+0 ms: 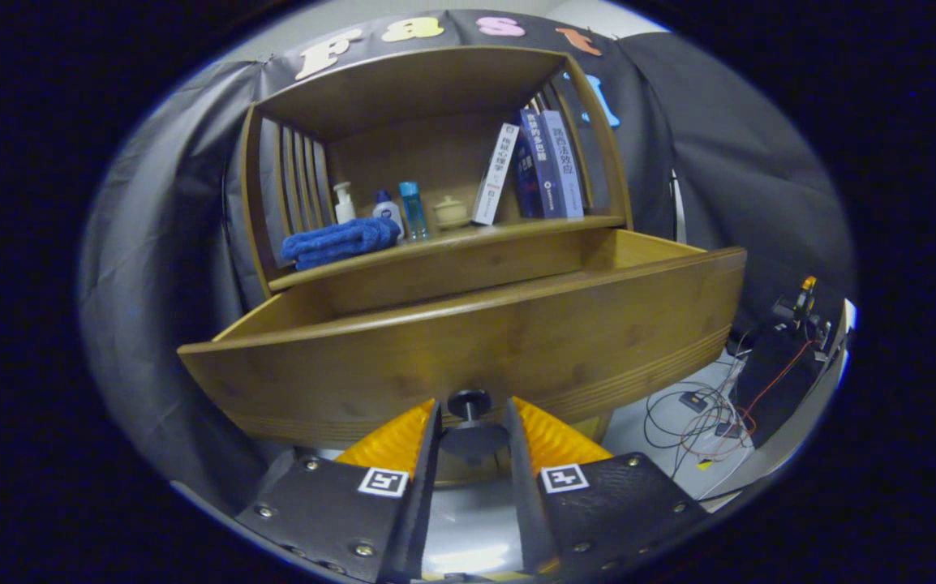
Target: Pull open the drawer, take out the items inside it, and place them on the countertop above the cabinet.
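The wooden drawer (pixel 517 341) stands pulled well out of the cabinet, its curved front panel facing me. Its inside is hidden behind that panel, so I cannot see any items in it. A dark round knob (pixel 469 403) sticks out low on the panel's middle. My gripper (pixel 470 418) sits at that knob with a finger on each side, and the knob's dark body fills the gap between them. The countertop (pixel 508 231) above the drawer is the shelf's lower board.
On the countertop lie a folded blue towel (pixel 340 241), three small bottles (pixel 387 209), a small lidded jar (pixel 450 212) and several books (pixel 545 166) leaning at the right. Cables (pixel 699 414) and a dark box (pixel 776 373) lie on the floor to the right.
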### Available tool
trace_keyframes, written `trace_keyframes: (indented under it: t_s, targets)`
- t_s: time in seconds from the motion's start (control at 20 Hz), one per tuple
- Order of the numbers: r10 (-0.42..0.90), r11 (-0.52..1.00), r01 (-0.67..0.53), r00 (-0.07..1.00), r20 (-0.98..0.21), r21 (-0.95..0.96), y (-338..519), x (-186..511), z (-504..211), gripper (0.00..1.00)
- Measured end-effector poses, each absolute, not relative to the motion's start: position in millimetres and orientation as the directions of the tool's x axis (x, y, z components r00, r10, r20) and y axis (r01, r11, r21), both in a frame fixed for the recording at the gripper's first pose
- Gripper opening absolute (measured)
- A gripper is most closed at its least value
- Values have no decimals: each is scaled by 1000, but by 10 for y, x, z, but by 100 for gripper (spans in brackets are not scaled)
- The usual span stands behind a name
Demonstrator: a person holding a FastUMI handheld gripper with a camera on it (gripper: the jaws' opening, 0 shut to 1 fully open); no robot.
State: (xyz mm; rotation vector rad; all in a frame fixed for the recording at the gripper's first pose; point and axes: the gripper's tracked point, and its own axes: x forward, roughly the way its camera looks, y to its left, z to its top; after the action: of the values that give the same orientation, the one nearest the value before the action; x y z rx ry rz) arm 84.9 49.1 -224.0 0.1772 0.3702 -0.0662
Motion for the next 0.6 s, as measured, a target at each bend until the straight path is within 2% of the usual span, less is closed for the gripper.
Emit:
trace_keyframes:
  t_s: [0.15, 0.45, 0.6]
  targets:
    - [-27, 980, 84, 955, -295, 181, 517, 817, -1949, 47]
    - [-28, 995, 50, 974, -224, 92, 652, 1069, -1313, 47]
    - [-18, 998, 33, 965, -263, 52, 724, 1391, -1220, 47]
